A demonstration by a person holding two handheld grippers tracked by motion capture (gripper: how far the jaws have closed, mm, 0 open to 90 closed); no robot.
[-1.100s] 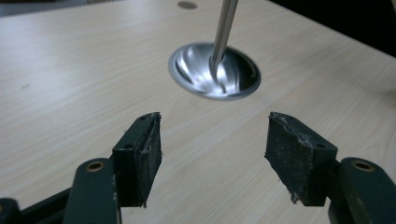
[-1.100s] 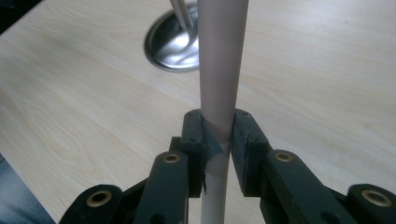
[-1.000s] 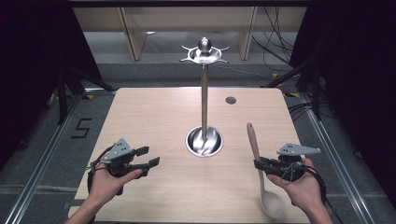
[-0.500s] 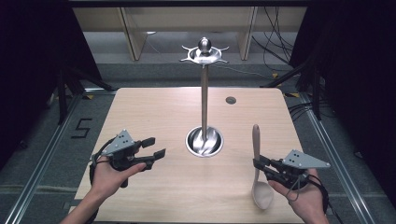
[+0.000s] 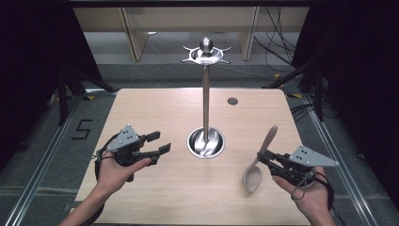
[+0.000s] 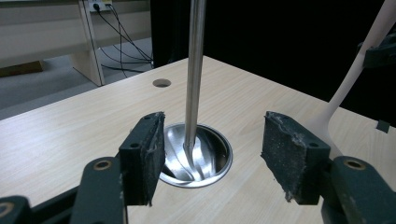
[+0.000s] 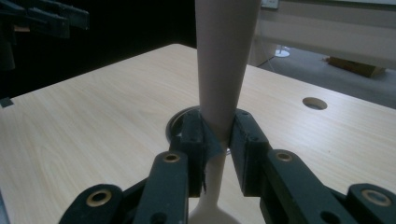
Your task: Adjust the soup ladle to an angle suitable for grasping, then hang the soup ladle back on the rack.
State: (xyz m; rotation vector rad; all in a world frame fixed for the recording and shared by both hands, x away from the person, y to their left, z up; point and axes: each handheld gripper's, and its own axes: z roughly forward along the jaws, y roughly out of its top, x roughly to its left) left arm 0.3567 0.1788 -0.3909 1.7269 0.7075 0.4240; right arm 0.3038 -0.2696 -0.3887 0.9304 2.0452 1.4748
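A pale beige spoon [image 5: 252, 178] hangs above the right side of the wooden table [image 5: 150, 108], bowl down and handle tilted up to the right. My right gripper [image 5: 261, 156] is shut on its handle. In the right gripper view the pads [image 7: 192, 140] press the spoon handle [image 7: 226, 60] where it narrows, just above the bowl. A metal stand [image 5: 205, 103] with a round dish base [image 5: 205, 143] and a hooked top [image 5: 205, 52] rises at the table's middle. My left gripper [image 5: 160, 142] hovers open and empty left of the base. Its pads [image 6: 144, 156] frame the base [image 6: 205, 156].
A small round hole [image 5: 232, 100] lies in the table behind the stand, towards the right. Grey floor with rails runs along both table sides. A shelf unit and cables stand beyond the far edge. In the left gripper view the spoon [image 6: 355, 70] shows at the right.
The spoon has swung in the right gripper: its bowl moved left and up, its handle tip leans right. The left gripper has risen and edged towards the stand, still open.
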